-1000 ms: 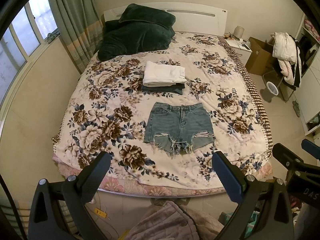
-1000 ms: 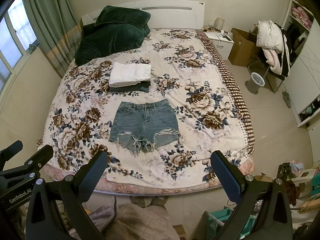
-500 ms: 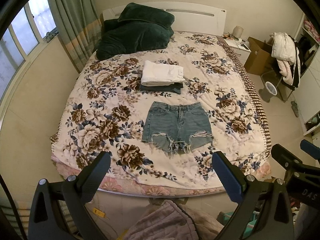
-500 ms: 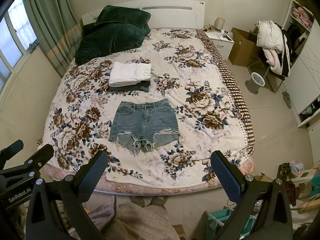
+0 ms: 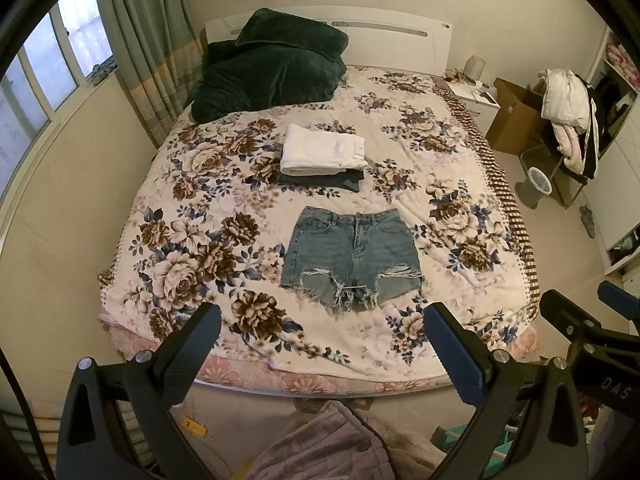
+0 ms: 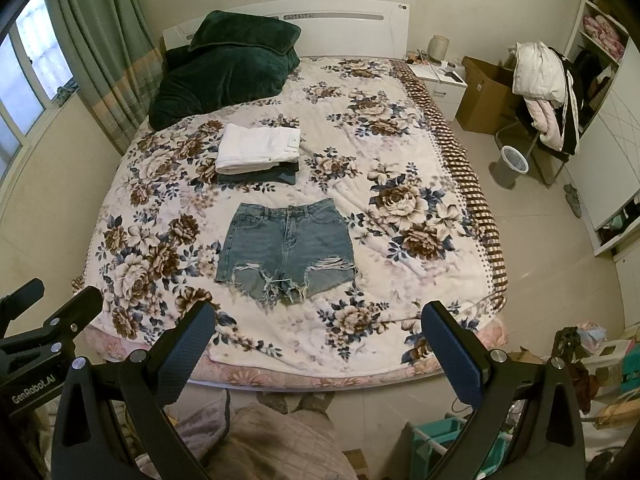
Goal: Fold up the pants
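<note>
Blue denim shorts (image 5: 352,254) with frayed hems lie flat, waistband away from me, on the floral bedspread (image 5: 192,240); they also show in the right wrist view (image 6: 286,248). My left gripper (image 5: 320,332) is open and empty, held above the foot of the bed, short of the shorts. My right gripper (image 6: 316,330) is open and empty at about the same distance. Each gripper shows at the edge of the other's view.
A stack of folded pants, white on dark (image 5: 322,156), lies beyond the shorts. A dark green blanket and pillow (image 5: 272,64) sit at the headboard. A nightstand, cardboard box, bin (image 6: 512,162) and clothes-laden chair stand right of the bed. Curtains hang at left.
Both views have shifted only slightly; the bed sits a little lower left in the left wrist view. Both grippers stay open and empty.
</note>
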Demonstrator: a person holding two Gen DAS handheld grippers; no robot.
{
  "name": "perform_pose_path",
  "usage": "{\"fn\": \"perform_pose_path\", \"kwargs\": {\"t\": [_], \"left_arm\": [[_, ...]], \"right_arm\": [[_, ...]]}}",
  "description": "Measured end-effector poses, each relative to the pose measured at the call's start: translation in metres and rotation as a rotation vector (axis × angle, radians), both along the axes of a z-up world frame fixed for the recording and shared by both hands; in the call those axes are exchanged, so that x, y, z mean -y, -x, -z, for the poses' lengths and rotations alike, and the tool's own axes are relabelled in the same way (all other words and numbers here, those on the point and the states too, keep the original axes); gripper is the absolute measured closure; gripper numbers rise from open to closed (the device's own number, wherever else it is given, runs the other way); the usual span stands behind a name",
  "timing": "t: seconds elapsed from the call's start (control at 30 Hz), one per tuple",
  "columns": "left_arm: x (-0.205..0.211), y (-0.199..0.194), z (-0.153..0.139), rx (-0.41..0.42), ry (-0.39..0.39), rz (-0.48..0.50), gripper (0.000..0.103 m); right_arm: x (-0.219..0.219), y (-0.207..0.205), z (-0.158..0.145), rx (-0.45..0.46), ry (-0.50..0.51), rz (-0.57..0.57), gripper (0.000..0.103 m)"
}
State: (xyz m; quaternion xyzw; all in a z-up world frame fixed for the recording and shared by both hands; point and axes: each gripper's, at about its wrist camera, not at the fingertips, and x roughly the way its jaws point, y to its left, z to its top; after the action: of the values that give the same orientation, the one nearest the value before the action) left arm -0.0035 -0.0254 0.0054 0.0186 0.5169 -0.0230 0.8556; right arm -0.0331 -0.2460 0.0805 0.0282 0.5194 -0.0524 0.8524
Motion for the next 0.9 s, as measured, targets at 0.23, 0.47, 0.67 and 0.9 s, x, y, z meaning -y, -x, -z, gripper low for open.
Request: {"fn": "perform_pose_path", "kwargs": {"t": [0.23,0.47,0.67,0.9], "left_arm": [[-0.003,0.000,0.000,0.000,0.001,0.000,0.000],[-0.004,-0.001,0.000,0.000,0.004,0.000,0.000],[-0.001,-0.004,-0.002,-0.002,0.005,0.002,0.000],[0.028,-0.017,-0.010,-0.012,0.005,0.006,0.000]], "right_arm": [[0.001,0.001,-0.002,0.000,0.001,-0.001,0.000],[0.002,0.003,-0.002,0.002,0.003,-0.001,0.000],[0.002,0.004,-0.002,-0.001,0.004,-0.001,0.000],[0.012,-0.001,0.000,-0.008,-0.005,0.010,0.000]]}}
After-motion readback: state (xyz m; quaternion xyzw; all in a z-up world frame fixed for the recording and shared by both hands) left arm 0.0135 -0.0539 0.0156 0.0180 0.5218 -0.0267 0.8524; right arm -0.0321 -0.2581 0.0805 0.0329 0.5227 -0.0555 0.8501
